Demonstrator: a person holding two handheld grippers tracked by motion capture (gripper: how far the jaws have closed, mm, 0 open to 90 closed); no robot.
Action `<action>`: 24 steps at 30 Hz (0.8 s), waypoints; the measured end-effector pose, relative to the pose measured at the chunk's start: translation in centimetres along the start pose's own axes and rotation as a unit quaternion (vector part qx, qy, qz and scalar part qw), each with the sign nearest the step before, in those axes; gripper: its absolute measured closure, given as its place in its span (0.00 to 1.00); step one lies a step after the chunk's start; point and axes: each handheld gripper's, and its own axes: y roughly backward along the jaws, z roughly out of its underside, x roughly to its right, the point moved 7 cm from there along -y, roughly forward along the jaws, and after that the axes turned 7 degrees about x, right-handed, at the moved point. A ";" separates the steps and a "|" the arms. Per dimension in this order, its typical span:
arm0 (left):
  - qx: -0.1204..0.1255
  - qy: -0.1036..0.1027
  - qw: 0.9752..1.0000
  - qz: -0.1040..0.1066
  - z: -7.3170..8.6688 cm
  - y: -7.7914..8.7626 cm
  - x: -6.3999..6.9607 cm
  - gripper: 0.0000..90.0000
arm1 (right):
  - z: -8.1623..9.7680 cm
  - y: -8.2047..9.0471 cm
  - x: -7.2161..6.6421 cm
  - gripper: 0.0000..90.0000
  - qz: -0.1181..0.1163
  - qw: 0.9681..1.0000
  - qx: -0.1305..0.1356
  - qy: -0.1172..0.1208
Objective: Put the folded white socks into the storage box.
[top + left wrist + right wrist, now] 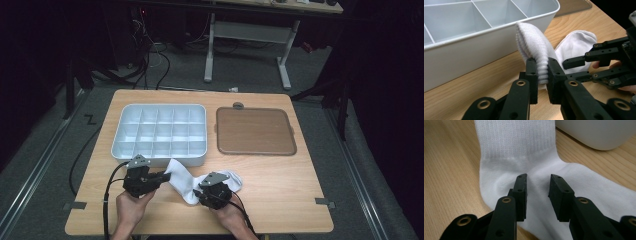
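From the high view I see my left gripper (161, 177) and right gripper (206, 190) at the near edge of the wooden table (280, 175), both on a white sock (181, 179) lying just near of the white divided tray (160, 134), with a brown mat (255, 131) to the tray's right. In the left gripper view my jaws are pressed onto the sock's ribbed cuff (536, 55), lifting it beside the tray wall. In the right gripper view my jaws stand spread just over the sock's heel (537, 178), pinching nothing.
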 end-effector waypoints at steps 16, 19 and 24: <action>-0.001 0.005 1.000 0.019 -0.9 0.0 1.0 0.91 | -0.7 -0.9 -0.5 0.75 -0.005 1.000 0.001 0.001; -0.002 0.004 1.000 0.025 -1.1 -0.1 1.4 0.91 | -0.8 -1.1 -0.7 0.75 -0.007 1.000 0.003 -0.001; -0.004 0.006 0.999 0.031 -1.2 -0.2 1.9 0.91 | -0.9 -1.2 -0.8 0.75 -0.006 1.000 0.003 -0.001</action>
